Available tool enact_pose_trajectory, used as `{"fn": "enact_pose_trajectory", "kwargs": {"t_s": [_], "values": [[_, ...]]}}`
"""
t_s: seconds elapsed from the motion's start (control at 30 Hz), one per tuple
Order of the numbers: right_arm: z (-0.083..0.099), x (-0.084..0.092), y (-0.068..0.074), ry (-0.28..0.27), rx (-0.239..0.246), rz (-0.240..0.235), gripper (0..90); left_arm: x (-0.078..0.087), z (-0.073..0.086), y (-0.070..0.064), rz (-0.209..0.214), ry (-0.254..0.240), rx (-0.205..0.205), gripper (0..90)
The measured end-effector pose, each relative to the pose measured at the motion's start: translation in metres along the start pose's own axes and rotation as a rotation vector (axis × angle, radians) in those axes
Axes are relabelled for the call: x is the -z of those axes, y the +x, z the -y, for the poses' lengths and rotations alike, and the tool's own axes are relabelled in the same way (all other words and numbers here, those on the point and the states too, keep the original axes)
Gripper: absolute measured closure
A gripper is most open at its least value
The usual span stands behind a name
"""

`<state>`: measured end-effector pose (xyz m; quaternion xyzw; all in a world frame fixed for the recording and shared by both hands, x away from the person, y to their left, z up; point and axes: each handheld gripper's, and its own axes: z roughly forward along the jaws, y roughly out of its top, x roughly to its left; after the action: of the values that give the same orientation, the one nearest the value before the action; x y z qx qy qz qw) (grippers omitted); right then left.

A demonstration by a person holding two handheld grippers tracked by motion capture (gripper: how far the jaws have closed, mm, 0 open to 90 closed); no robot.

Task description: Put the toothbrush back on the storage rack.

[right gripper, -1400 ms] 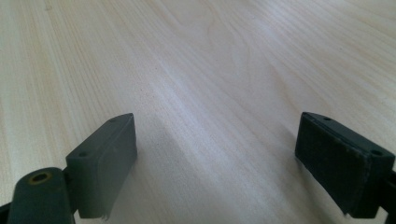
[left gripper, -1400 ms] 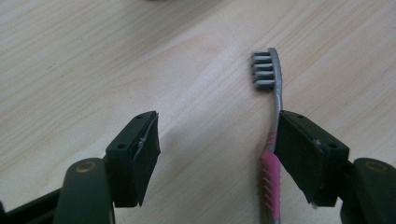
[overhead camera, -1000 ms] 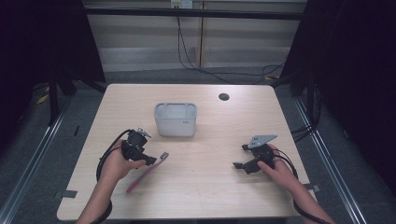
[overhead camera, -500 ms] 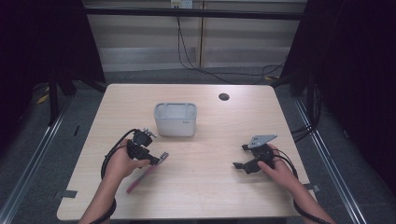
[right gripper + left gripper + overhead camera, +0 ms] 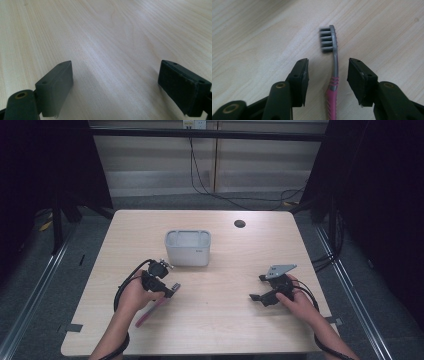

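Pale wood grain is seen across the table (image 5: 300,255), which takes up the middle of the high view, with a small dark round hole (image 5: 240,223) near its upper edge. A grey box-shaped container (image 5: 188,247) is set upper centre on it. Lower left of centre, a toothbrush (image 5: 156,306) with a pink handle is laid flat on the wood, its long axis slanted from lower left up to upper right, the grey bristle end pointing toward the container. The left gripper (image 5: 172,289) is placed over the neck of the brush; in the left gripper view the toothbrush (image 5: 333,75) is seen running straight up between the jaws, which have just been closing but are not yet pressed on it, a gap being left on each side. The right gripper (image 5: 256,298) is held well apart at lower right, its jaws spread wide over bare wood.
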<state>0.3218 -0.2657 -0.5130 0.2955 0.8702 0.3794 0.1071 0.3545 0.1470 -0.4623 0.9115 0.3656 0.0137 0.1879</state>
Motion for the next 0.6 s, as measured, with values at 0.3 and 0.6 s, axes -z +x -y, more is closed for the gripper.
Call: {"fn": "enact_pose_trajectory", "kwargs": {"t_s": [0.3,0.6], "values": [[0.0000,-0.0002,-0.0003,-0.003,0.005,0.000,12.4,-0.0072,-0.0022,-0.0025,-0.004,0.028,-0.003,63.9],[0.0000,-0.0002,-0.0003,-0.003,0.002,-0.001,12.4,-0.0104,-0.0053,-0.0059,-0.029,0.051,-0.023,74.4]]}}
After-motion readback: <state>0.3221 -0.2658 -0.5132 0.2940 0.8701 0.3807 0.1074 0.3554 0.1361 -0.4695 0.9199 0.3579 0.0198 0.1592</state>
